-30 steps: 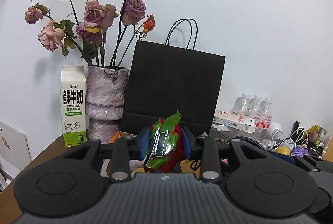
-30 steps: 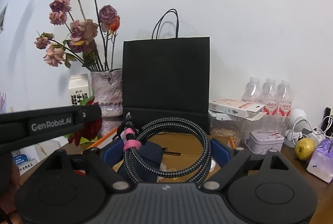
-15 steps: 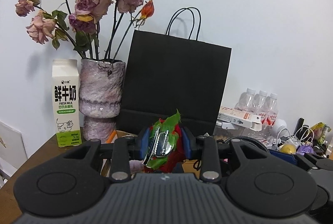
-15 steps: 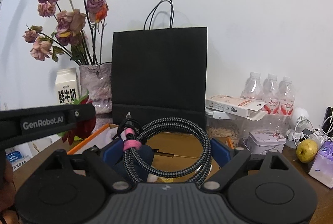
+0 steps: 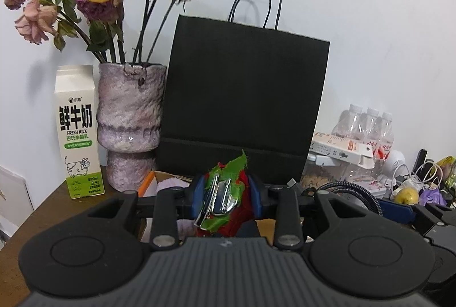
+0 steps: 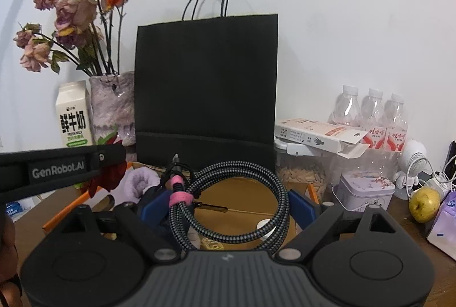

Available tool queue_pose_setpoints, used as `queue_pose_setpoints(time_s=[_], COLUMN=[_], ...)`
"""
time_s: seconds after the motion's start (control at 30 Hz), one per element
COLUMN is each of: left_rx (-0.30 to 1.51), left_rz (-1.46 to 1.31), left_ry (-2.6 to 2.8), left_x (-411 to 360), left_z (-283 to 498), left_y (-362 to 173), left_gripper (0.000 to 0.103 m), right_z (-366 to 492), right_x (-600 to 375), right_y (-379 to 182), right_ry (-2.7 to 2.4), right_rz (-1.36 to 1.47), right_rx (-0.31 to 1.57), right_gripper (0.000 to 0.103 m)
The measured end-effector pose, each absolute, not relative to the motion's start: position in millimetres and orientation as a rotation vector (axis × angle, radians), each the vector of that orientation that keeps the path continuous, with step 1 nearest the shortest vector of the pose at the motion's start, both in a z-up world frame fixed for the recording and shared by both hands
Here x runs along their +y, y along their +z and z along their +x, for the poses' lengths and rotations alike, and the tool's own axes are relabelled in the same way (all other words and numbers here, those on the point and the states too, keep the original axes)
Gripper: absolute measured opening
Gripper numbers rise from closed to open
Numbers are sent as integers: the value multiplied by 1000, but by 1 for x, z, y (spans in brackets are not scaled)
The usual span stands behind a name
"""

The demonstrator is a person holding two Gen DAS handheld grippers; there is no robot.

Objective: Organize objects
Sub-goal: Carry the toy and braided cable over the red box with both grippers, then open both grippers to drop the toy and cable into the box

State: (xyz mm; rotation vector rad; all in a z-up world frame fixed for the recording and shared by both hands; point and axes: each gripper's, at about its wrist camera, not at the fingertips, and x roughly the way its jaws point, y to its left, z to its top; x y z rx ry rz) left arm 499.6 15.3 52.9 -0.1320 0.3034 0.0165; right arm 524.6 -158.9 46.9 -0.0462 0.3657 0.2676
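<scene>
My left gripper [image 5: 226,197] is shut on a red flower hair clip [image 5: 225,195] with green leaves and a silver metal clasp, held above an orange-rimmed cardboard box [image 5: 148,180]. My right gripper [image 6: 228,207] is shut on a coiled black-and-grey braided cable [image 6: 233,201] tied with a pink band, held over the same box [image 6: 250,193]. The left gripper's arm [image 6: 57,170] crosses the left of the right wrist view, with the red flower [image 6: 109,173] below it.
A black paper bag [image 5: 245,96] stands at the back against the wall. A purple vase of dried roses [image 5: 131,119] and a milk carton [image 5: 77,133] stand left. Water bottles [image 6: 370,116], a white carton [image 6: 319,133], a tin [image 6: 367,190] and a pear [image 6: 424,204] crowd the right.
Both grippers have dropped lower and moved closer to the bag and vase, which now look larger and higher in view. Both keep their hold.
</scene>
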Motion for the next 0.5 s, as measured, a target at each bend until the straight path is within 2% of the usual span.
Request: queue_pose_setpoints(time_s=[0.3, 0.37, 0.4, 0.43, 0.47, 0.5], left_rx=[345, 346, 346, 347, 342, 327], left_rz=[-127, -122, -122, -123, -126, -129], left_ry=[33, 29, 33, 42, 59, 78], left_x=[19, 19, 19, 19, 20, 21], left_z=[520, 522, 523, 524, 523, 522], left_y=[42, 41, 41, 41, 41, 41], left_gripper=[34, 40, 45, 71, 101, 103], right_z=[545, 549, 551, 552, 553, 553], right_x=[-162, -162, -162, -163, -164, -165], right_y=[35, 33, 31, 30, 29, 30], right_ry=[252, 258, 263, 265, 259, 252], right_rz=[-51, -53, -48, -37, -27, -23], right_rx=[413, 427, 435, 436, 437, 435], right_gripper=[89, 90, 90, 91, 98, 102])
